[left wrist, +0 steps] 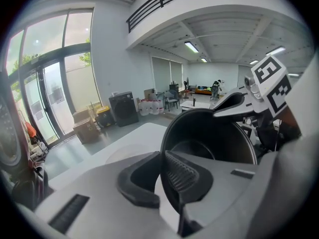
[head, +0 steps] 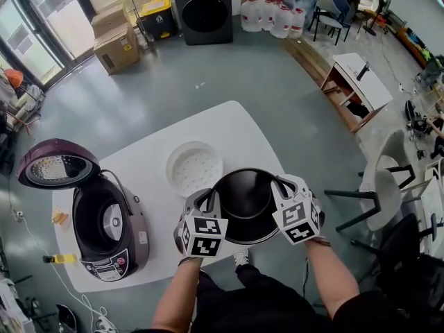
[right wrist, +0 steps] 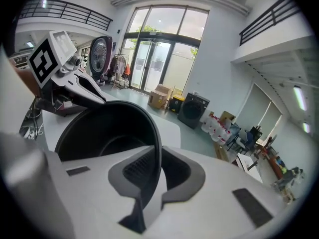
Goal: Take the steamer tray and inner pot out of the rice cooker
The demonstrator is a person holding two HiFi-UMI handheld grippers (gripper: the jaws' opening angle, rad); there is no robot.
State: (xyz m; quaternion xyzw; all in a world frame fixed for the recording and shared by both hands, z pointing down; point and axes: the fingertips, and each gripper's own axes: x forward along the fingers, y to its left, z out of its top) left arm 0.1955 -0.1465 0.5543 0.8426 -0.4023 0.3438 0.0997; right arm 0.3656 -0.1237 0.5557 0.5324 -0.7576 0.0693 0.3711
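The black inner pot (head: 244,203) hangs over the near right part of the white table (head: 152,165), held by both grippers. My left gripper (head: 212,201) is shut on the pot's left rim (left wrist: 164,133), one jaw inside and one outside. My right gripper (head: 276,186) is shut on the right rim (right wrist: 157,133) the same way. The white steamer tray (head: 194,166) lies flat on the table just behind and left of the pot. The maroon rice cooker (head: 104,220) stands at the table's left end with its lid (head: 55,164) up and its well empty.
A yellow object (head: 59,259) and a power cord lie at the table's near left corner. On the floor beyond stand a washing machine (head: 203,9), cardboard boxes (head: 116,44) and water bottles (head: 270,16). A chair (head: 381,186) and a small desk (head: 354,85) are to the right.
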